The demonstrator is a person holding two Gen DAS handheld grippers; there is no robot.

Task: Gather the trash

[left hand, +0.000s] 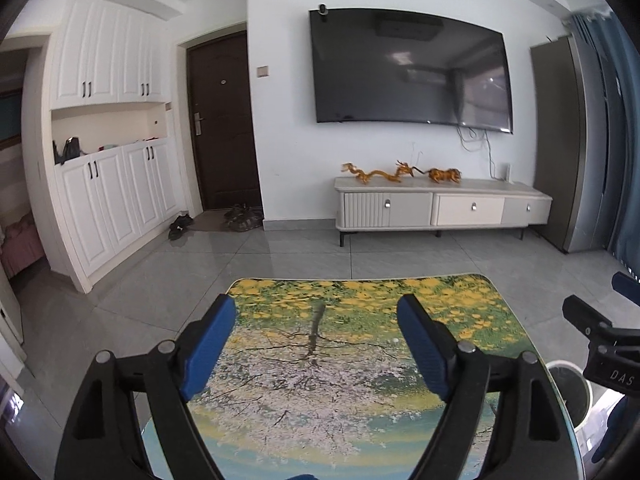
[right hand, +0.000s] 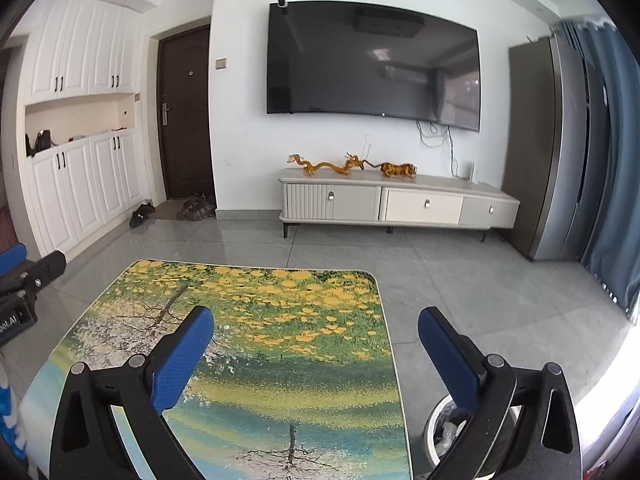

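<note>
Right gripper (right hand: 316,354) wide open, nothing between blue pads (right hand: 180,364). Below: printed tabletop (right hand: 280,320), bare. Round bin (right hand: 434,436) on floor just beside table's right edge, crumpled wrapper (right hand: 446,434) inside. Left gripper (right hand: 28,276) at left edge.

Beyond the claw, straight ahead on the white wall, hangs a large dark television (left hand: 410,70). Below it a low TV cabinet (left hand: 440,208) carries an orange dragon figurine (left hand: 378,174) and, just to its right, an orange tiger figurine (left hand: 444,175). Ahead and to the left stands a dark brown door (left hand: 224,120) with shoes (left hand: 244,218) on the floor before it. Further left are white cupboards (left hand: 108,140). Directly under the claw lies the worktop (right hand: 280,320), printed with yellow blossoms. Blue curtains (right hand: 612,160) hang far right.
</note>
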